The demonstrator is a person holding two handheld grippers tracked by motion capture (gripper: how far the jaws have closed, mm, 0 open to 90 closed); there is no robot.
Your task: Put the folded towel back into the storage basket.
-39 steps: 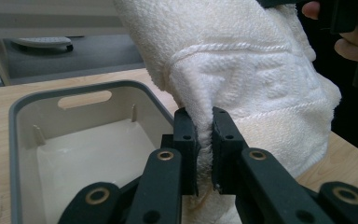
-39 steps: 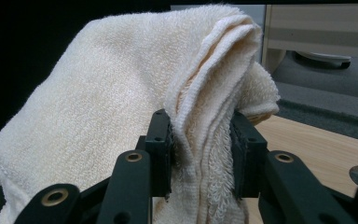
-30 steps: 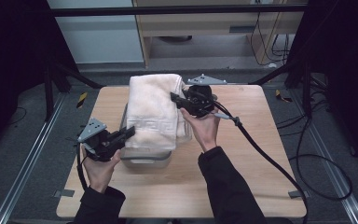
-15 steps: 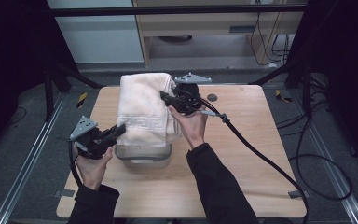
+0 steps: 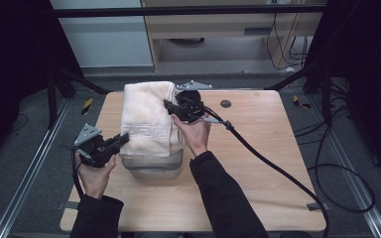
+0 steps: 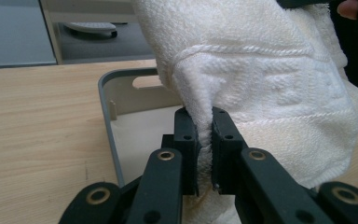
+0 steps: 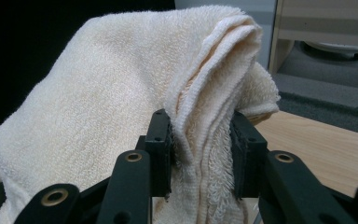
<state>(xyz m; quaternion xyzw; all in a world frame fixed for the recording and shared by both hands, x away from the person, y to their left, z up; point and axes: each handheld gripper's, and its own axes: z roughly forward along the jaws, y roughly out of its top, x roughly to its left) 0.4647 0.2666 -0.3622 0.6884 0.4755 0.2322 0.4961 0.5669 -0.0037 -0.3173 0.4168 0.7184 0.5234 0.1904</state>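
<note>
While your left gripper (image 5: 121, 140) sits at the lower left of the high view, its jaws are pinched on the near left corner of the towel (image 5: 146, 116), just beside the left wall of the grey bin (image 5: 151, 167). In the left gripper view you can see that grip close up: the two black pads are pressed together on a thin fold of the white terry cloth (image 6: 270, 84), which hangs from the top of the frame and spills to the right, while the bin's grey rim (image 6: 103, 93) and pale inside show at centre left, behind the jaws.

Moving right in the high view, the towel is folded and drawn out lengthwise at the centre of the frame, above the bin and reaching toward the far edge of the wooden table (image 5: 258, 148). Your right gripper (image 5: 170, 106) is at the towel's upper right edge, just right of centre, with its cable (image 5: 278, 168) trailing toward the lower right. In the right gripper view its jaws are clamped on a thick bunch of several folded layers (image 7: 121, 93), so they stand a little apart around the cloth, with the towel draping off to the left of that frame.
</note>
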